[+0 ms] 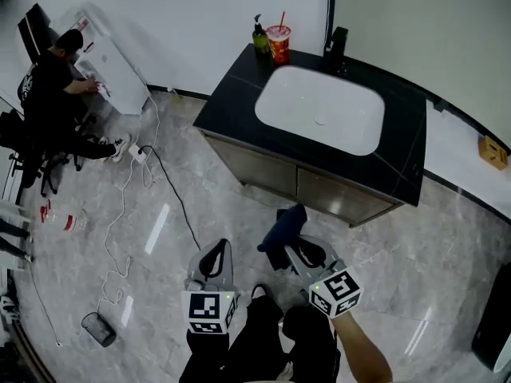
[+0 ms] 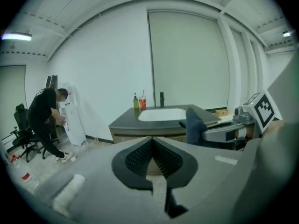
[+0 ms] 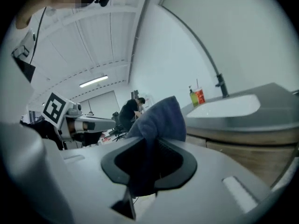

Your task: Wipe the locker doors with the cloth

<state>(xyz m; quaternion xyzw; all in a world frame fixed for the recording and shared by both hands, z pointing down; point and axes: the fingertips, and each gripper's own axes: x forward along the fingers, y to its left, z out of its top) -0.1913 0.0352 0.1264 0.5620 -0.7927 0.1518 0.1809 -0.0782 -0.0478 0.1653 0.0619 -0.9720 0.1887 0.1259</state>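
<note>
Near sink worktop [image 1: 231, 94] we had cloth [image 1: 286, 225] clamped in right hand-held gripper [image 1: 294, 252], left hand-held gripper [image 1: 214, 259] closed empty; locker doors [image 1: 331, 198] prob. next.

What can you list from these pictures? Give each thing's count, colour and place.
Cabinet: one, black top, against the wall.
Sink: one, white, set in the cabinet top.
Tap: one, black, behind the sink.
Bottle: one, green, back left corner of the top.
Cup: one, red with a straw, beside the bottle.
Cloth: one, dark blue, in front of the cabinet.
Person: one, dressed in black, far left.
White unit: one, white, beside the person.
Cables: two, one black and one white, on the floor at left.
Box: one, brown, far right.
Left gripper: one, grey, shut and empty.
Right gripper: one, grey, shut on the cloth.
</note>
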